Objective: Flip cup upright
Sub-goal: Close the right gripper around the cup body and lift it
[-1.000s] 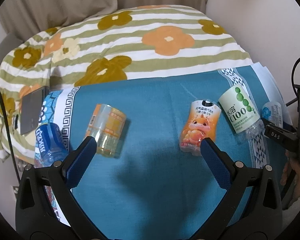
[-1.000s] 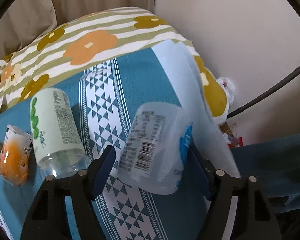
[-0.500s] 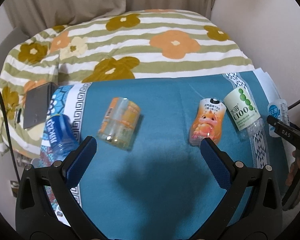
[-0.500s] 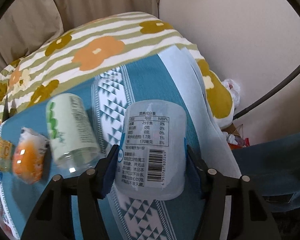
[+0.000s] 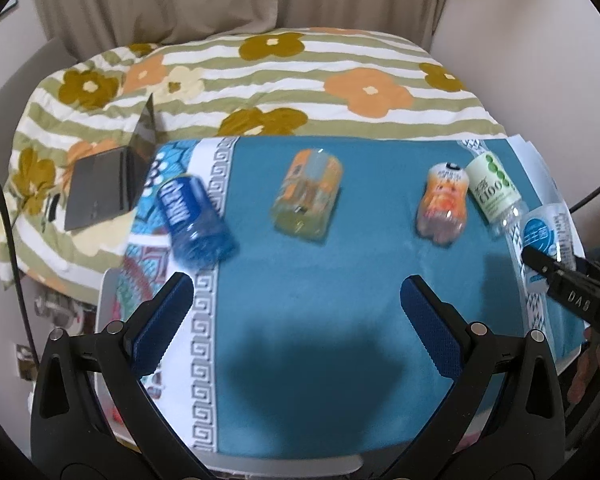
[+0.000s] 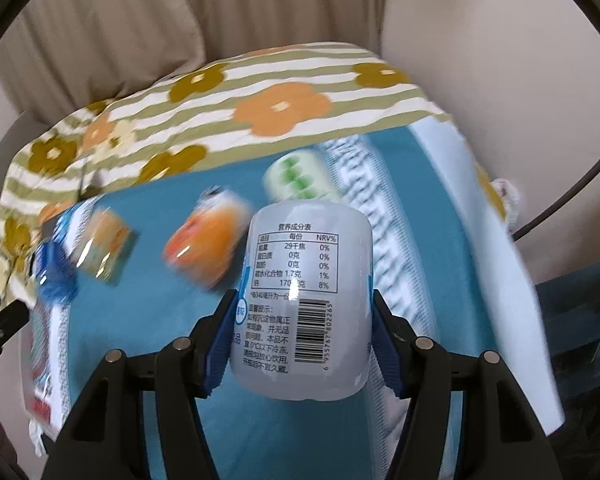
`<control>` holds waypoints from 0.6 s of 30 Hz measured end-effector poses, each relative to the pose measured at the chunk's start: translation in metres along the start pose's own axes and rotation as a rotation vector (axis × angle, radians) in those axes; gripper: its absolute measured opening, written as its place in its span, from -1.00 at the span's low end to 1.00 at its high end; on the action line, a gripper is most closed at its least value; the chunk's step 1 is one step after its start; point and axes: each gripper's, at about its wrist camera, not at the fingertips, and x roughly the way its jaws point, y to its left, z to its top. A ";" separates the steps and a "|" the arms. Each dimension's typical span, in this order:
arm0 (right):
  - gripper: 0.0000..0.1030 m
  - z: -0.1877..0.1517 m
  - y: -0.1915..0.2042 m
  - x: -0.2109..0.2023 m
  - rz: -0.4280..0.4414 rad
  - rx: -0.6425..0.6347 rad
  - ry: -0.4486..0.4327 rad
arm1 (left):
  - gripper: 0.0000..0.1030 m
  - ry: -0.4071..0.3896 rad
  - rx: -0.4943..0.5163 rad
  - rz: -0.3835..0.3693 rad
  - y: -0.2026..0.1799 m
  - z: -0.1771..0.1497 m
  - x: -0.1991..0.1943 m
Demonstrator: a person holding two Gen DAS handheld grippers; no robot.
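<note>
My right gripper (image 6: 305, 312) is shut on a white-labelled clear cup (image 6: 306, 304) with a barcode, and holds it above the blue cloth (image 6: 152, 312). The same cup (image 5: 546, 232) and the right gripper's fingers (image 5: 540, 266) show at the right edge of the left wrist view. My left gripper (image 5: 296, 300) is open and empty above the blue cloth (image 5: 308, 320). On the cloth lie a green-dotted cup (image 5: 494, 190), an orange cartoon cup (image 5: 444, 204), a yellow-orange cup (image 5: 308, 196) and a blue cup (image 5: 194, 214).
A flowered striped blanket (image 5: 280, 80) covers the far part of the surface. A dark flat device (image 5: 100, 188) lies at the left on the blanket. A wall and curtains stand behind. A cable (image 6: 572, 196) hangs at the right.
My right gripper has lifted and turned the white-labelled cup, swinging left so more of the cloth shows. My left gripper has pulled back and up from the lying cups.
</note>
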 end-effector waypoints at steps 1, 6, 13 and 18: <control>0.12 -0.007 0.009 0.001 0.015 -0.008 0.007 | 1.00 0.000 -0.001 0.000 0.005 -0.005 -0.002; 0.12 -0.032 0.040 0.012 0.077 -0.035 0.035 | 1.00 0.014 -0.010 0.003 0.030 -0.030 -0.004; 0.12 -0.057 0.072 0.046 0.125 -0.067 0.078 | 1.00 0.063 -0.011 0.013 0.046 -0.057 0.006; 0.12 -0.065 0.079 0.056 0.128 -0.051 0.062 | 1.00 0.072 -0.001 0.013 0.052 -0.064 0.010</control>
